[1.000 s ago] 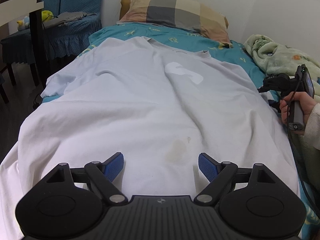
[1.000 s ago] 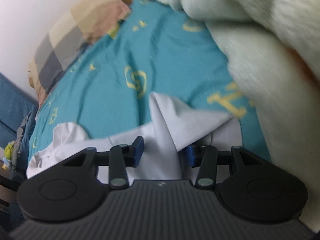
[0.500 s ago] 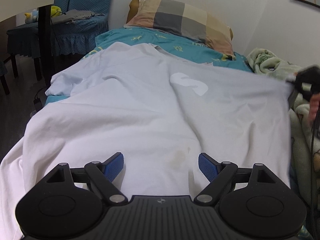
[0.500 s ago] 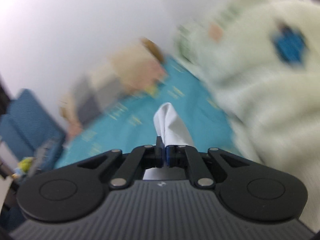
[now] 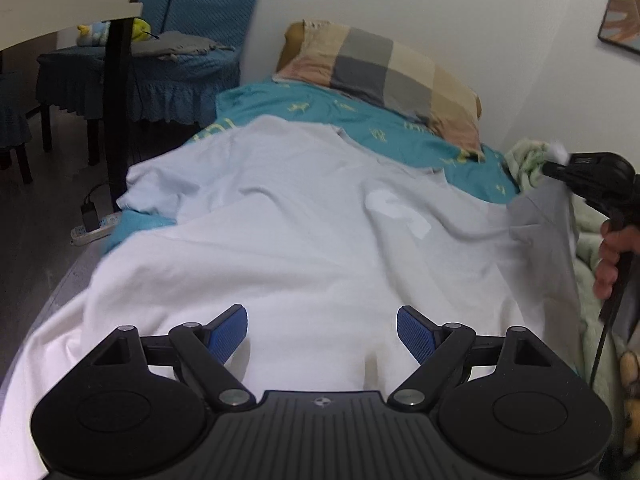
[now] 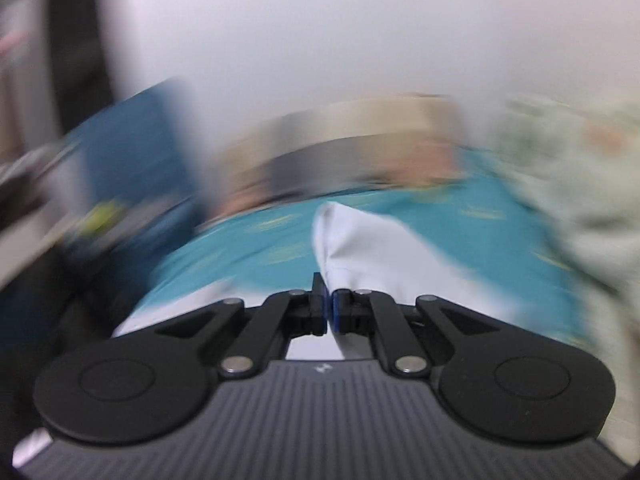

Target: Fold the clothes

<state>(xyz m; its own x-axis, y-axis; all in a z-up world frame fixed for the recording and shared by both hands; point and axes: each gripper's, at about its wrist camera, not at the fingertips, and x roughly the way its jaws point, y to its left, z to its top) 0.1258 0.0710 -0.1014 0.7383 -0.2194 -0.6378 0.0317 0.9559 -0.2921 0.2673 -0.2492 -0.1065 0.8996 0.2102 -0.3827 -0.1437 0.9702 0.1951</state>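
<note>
Left wrist view: white T-shirt (image 5: 304, 240) lies spread front-up across the bed's teal sheet (image 5: 380, 128), collar toward the checked pillow (image 5: 384, 76), hem nearest the camera. Left gripper (image 5: 322, 334) hangs over the hem end with its blue pads wide apart and nothing between them, cloth only underneath; my read is it's staged to take the hem once the sleeve side is dealt with. At the right edge the right gripper (image 5: 554, 170) is visible from outside, a hand (image 5: 614, 256) on its handle, holding the shirt's right sleeve edge up off the bed so the fabric tents and shows a shaded underside. That lift looks like the start of folding the sleeve side in over the body. Green blanket (image 5: 528, 160) is bunched against the wall just behind it, a snag risk. Right wrist view: heavily blurred, but the right gripper (image 6: 328, 308) has its jaws pinched together on a peak of white cloth (image 6: 360, 248) that stands up past the tips. This view confirms the grip, which the left view can't resolve; the left view alone shows the shirt's full layout and how much still lies flat.
</note>
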